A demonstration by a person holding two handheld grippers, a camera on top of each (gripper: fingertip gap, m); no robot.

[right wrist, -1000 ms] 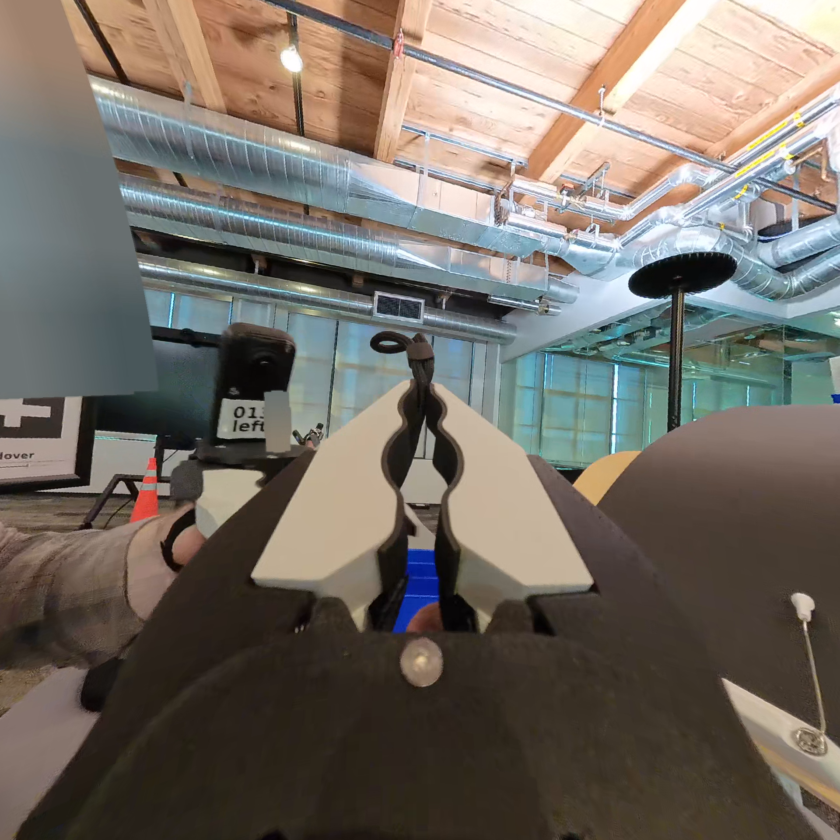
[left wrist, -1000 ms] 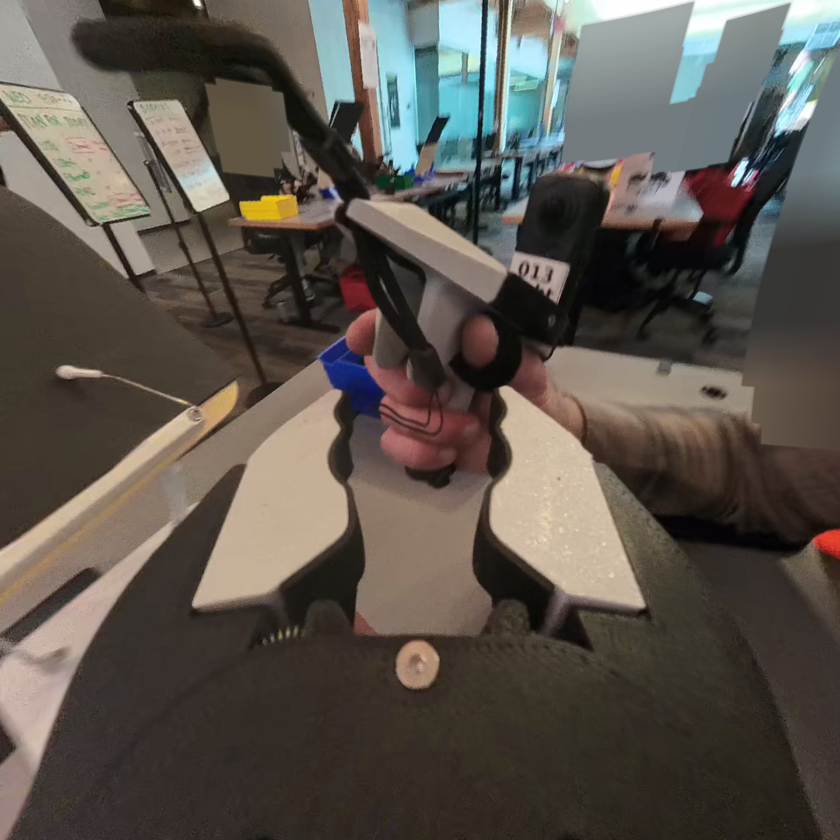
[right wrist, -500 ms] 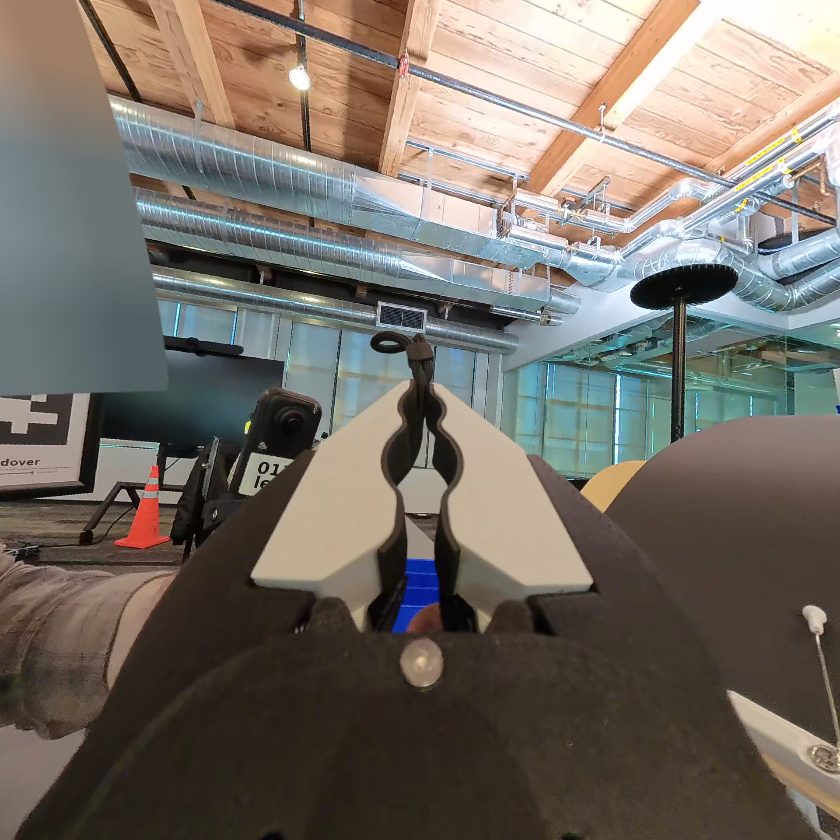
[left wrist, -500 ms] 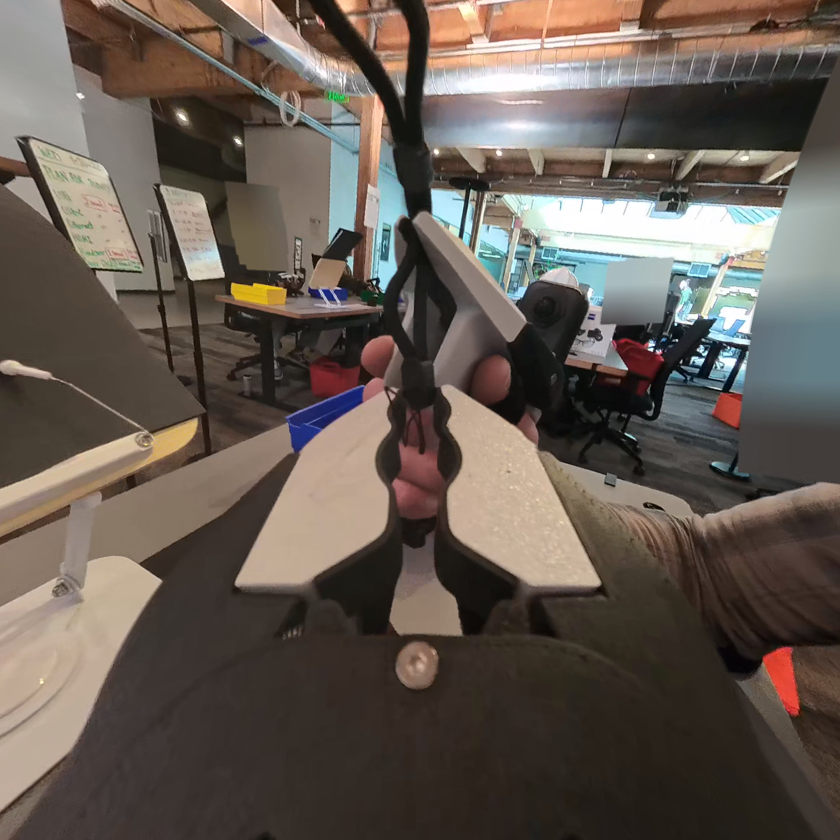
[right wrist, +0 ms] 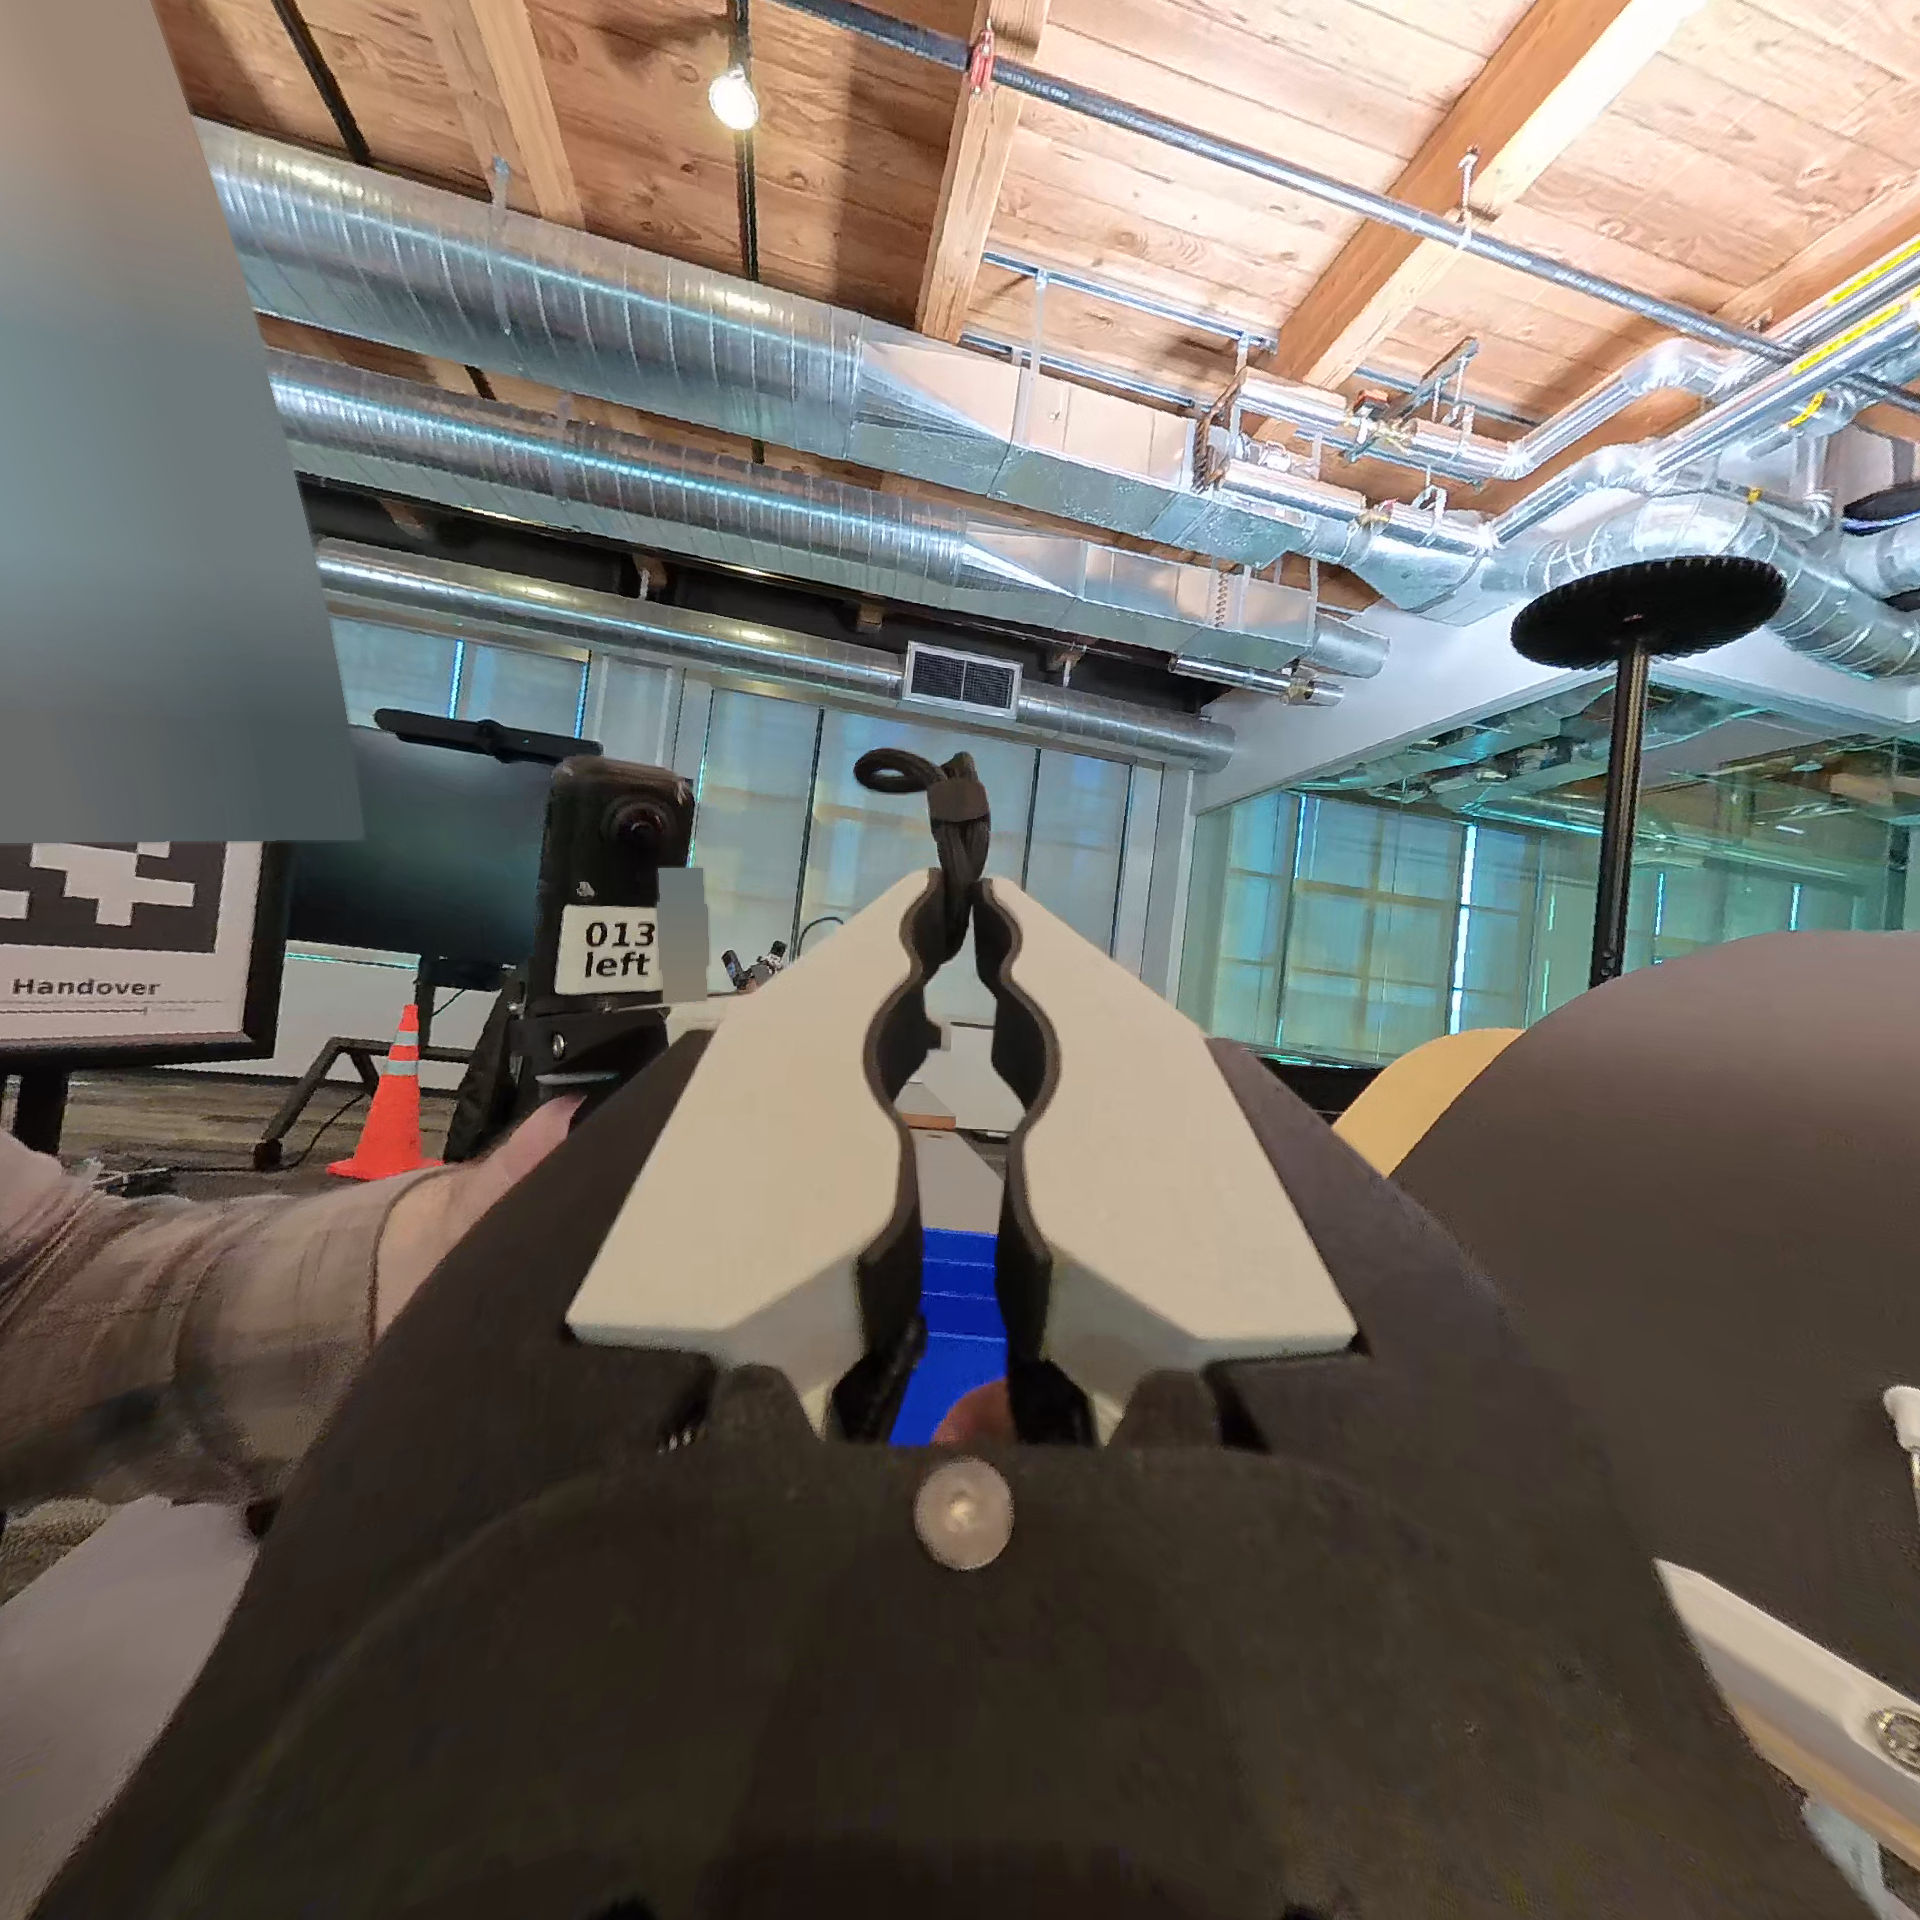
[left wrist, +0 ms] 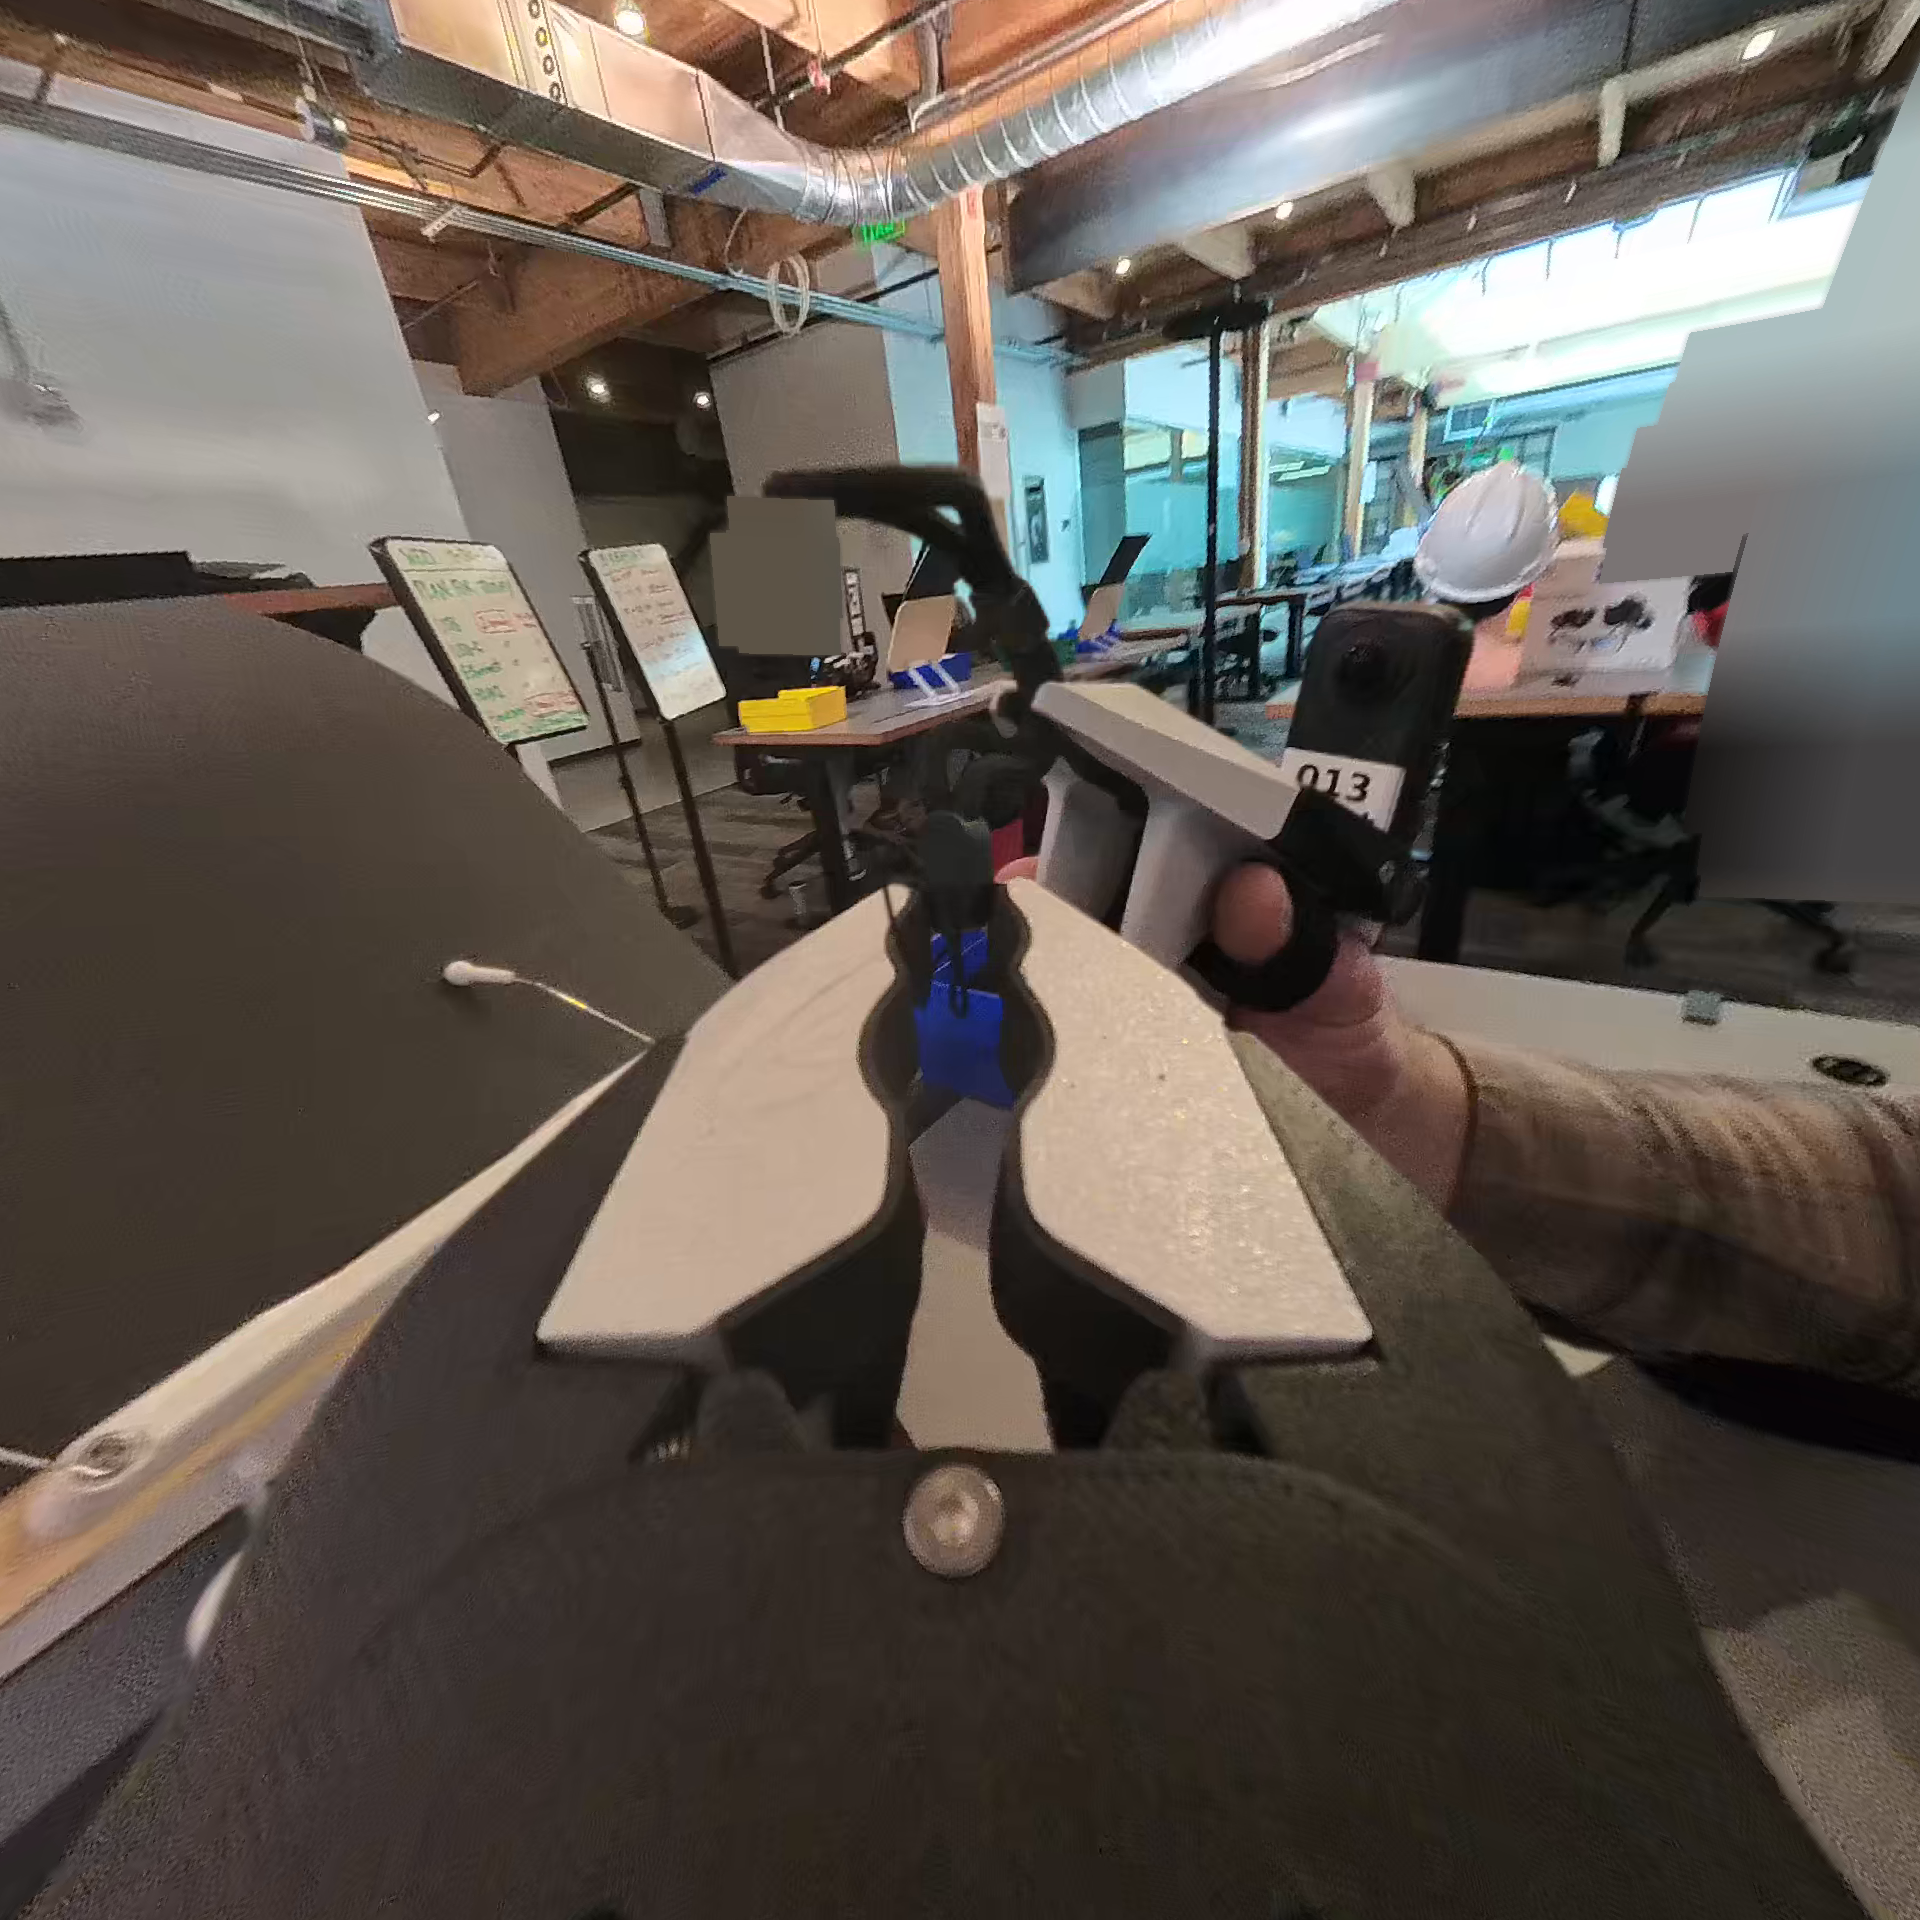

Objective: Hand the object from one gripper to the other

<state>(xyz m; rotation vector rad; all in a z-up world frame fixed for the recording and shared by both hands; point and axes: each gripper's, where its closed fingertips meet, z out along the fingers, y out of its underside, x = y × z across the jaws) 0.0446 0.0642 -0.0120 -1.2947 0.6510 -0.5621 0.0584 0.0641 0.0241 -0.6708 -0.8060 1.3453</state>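
The object is a black cord with a small loop at its end. My right gripper is shut on it, and the loop sticks up past the tips. In the left wrist view the right gripper sits up and to the right, held by a hand, with the cord arching above its tip. My left gripper is closed on the cord's lower tail, from which thin strings hang. Both grippers hold the cord in the air.
A blue bin shows between my left fingers and between the right ones. A dark lamp shade is close on the left, and on the right in the right wrist view. A white table lies below. An orange cone stands far off.
One second ago my left gripper was open below the right one. It closed on the cord's tail and has since shifted left and down. The right gripper stayed shut.
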